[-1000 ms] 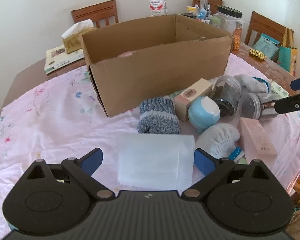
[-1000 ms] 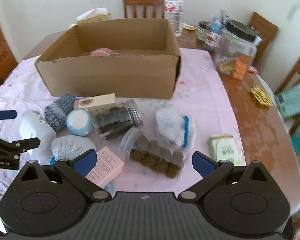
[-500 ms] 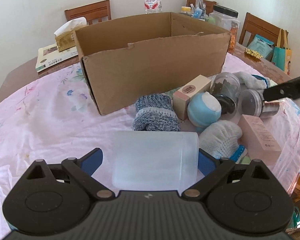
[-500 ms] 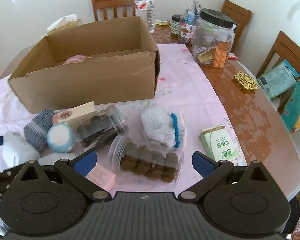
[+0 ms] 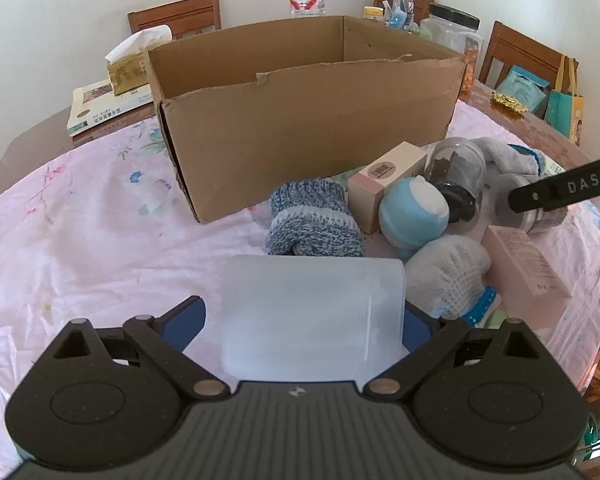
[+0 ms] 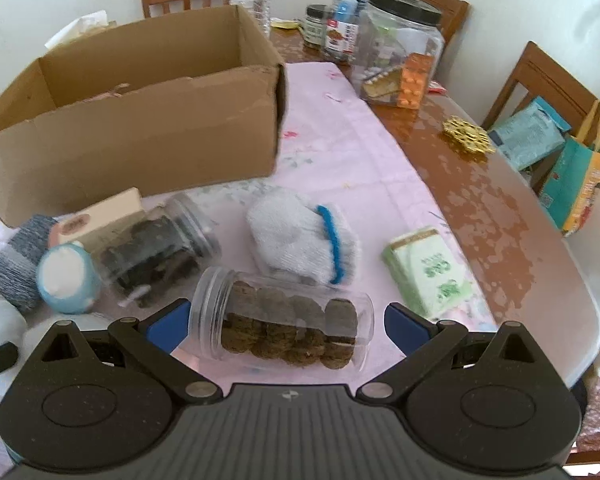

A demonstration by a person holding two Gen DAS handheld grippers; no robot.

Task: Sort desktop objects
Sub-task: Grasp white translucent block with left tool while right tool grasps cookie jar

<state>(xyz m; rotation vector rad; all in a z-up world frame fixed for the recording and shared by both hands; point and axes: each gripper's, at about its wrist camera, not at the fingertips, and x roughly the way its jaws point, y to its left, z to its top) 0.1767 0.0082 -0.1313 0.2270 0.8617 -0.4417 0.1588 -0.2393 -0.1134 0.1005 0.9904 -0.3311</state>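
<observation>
A frosted white container [image 5: 312,316] lies on the pink cloth between the fingers of my left gripper [image 5: 304,320], which is open; the right finger is against it and a small gap shows on the left. My right gripper [image 6: 286,324] is open, and a clear jar of brown biscuits [image 6: 284,328] lies on its side between its fingers with room on both sides. One black finger [image 5: 564,192] of the right gripper shows in the left wrist view above that jar. The open cardboard box [image 5: 300,120] [image 6: 140,140] stands behind the clutter.
Near the box lie a blue-grey knitted sock [image 5: 312,220], a light-blue round pot [image 5: 412,212], a dark-filled jar [image 6: 156,244], a white glove [image 6: 300,236], a pink carton [image 5: 524,260] and a green pack [image 6: 428,272]. Chairs, bottles and a large jar [image 6: 400,48] line the far edge.
Both grippers have moved forward and lower. The white container now fills more of the left gap. The right gripper swung right, and the biscuit jar came between its fingers.
</observation>
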